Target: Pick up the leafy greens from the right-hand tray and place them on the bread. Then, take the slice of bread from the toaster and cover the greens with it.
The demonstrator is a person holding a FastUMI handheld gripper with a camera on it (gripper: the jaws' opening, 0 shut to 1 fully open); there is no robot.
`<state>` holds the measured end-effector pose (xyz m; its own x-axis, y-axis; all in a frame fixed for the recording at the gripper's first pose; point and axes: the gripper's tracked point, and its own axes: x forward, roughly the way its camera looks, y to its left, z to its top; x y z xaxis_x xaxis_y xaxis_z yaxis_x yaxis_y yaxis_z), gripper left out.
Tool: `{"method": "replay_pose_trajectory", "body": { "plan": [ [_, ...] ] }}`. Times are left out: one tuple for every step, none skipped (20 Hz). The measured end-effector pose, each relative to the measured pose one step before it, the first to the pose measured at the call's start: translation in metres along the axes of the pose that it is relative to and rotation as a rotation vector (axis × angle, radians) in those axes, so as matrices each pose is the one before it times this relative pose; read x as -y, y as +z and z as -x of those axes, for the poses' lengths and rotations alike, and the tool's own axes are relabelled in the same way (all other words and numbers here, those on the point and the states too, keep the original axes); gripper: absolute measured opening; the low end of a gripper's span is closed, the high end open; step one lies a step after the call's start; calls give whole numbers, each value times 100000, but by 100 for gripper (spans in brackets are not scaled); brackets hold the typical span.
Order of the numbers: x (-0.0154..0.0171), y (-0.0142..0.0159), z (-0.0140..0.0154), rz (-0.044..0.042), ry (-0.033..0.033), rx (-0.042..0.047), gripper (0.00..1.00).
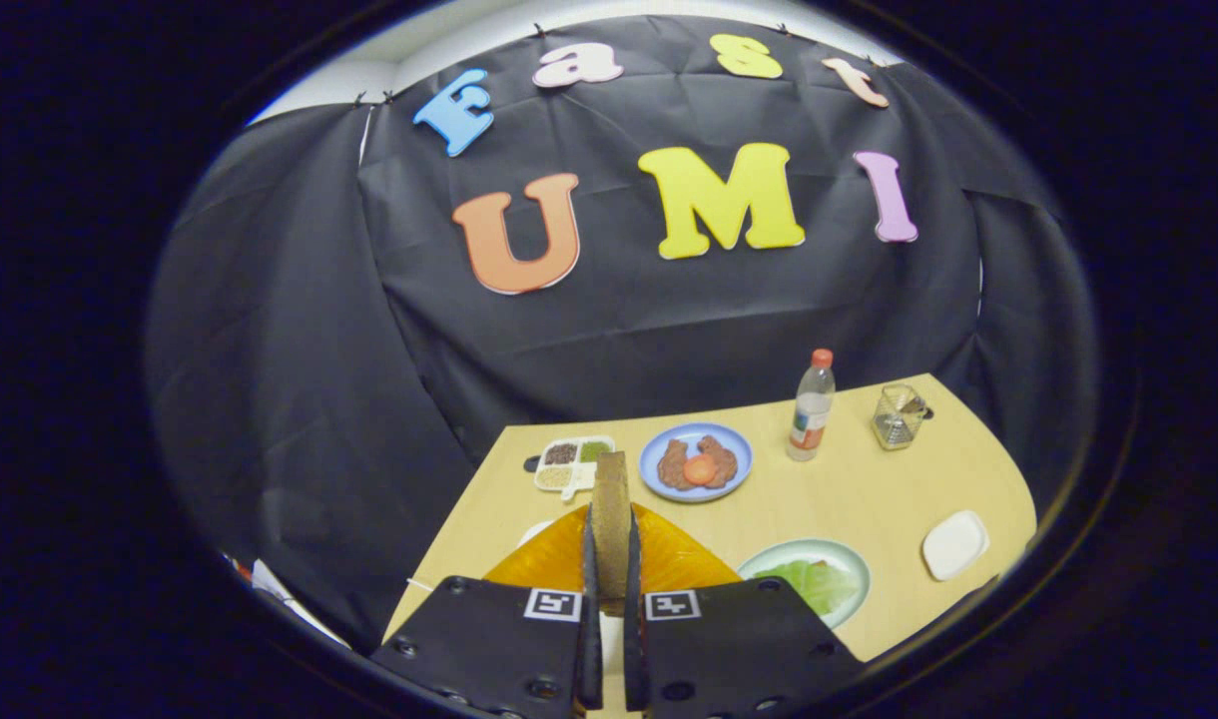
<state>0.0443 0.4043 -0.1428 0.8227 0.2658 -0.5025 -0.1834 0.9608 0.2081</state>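
A booth draped in black cloth is shown, with a pale wooden bench (849, 489) set before it. Farthest left on the bench, a white divided dish of grains and seeds (573, 464) is seen just beyond the held bread. At the centre, the tool (610, 639) is pressed together on a brown-crusted slice of bread (610, 519), which is held upright and edge-on between the two fingers; this grip is judged to suit a slice drawn up out of a toaster slot. Beneath and behind the slice an orange translucent sheet (669, 559) is spread, its nature not being clear. Beyond it, a blue round plate carrying brown meat pieces and an orange slice (696, 461) is placed. To the right, a clear plastic bottle with an orange cap (812, 406) stands upright, and a clear glass cup (899, 416) is set well apart from it near the far edge. Nearer the tool, pale green leafy greens (807, 579) lie on a light green round plate (849, 559); whether bread lies under them cannot be told. A small white square dish (954, 544) is set at the far right. The covering step is judged to be under way, the slice needing to be laid flat over the greens.
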Motion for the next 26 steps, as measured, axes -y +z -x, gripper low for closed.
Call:
{"method": "replay_pose_trajectory", "body": {
  "plan": [
    [1692, 116, 319, -260, -1591, 128, 8],
    [1973, -50, 80, -276, -2394, -401, 8],
    [2001, -393, -203, -870, -2272, -668, 8],
    [1767, -560, -348, -830, -1150, -1096, 8],
    [1459, -846, -574, -648, -880, -1592, 8],
    [1546, -946, -505, -994, -1263, -1928, 8],
    [1192, -924, -737, -948, -1203, -1845, 8],
    [1160, -787, -826, -751, -1525, -1078, 8],
    [788, -1070, -773, -498, -1143, -1755, 8],
    [501, -1024, -801, -768, -595, -2110, 8],
    [322, -992, -673, -875, -456, -1739, 8],
    [300, -770, -673, 439, -837, -1559, 9],
    [14, -816, -599, 848, -253, -1176, 9],
    [-4, -678, -422, 481, 94, -1108, 8],
    [-173, -610, -315, 580, 326, -866, 9],
    [-63, -353, -352, 331, 209, -340, 9],
    [-232, -299, -349, -264, 359, -208, 9],
    [129, -241, -366, 341, -841, -610, 9],
    [166, -328, -362, -131, -576, -729, 8],
    [-141, -145, -310, -1640, 518, -779, 9],
    [-84, -356, -281, -1571, 395, -1286, 9],
    [-19, -208, -277, -799, 243, -762, 9],
    [143, -141, -154, 55, -153, -147, 9],
    [-25, -32, -291, 384, 251, 144, 9],
    [143, -213, -150, 60, -63, -334, 9],
    [74, -100, -152, -48, 5, -410, 9]
  ]
}}
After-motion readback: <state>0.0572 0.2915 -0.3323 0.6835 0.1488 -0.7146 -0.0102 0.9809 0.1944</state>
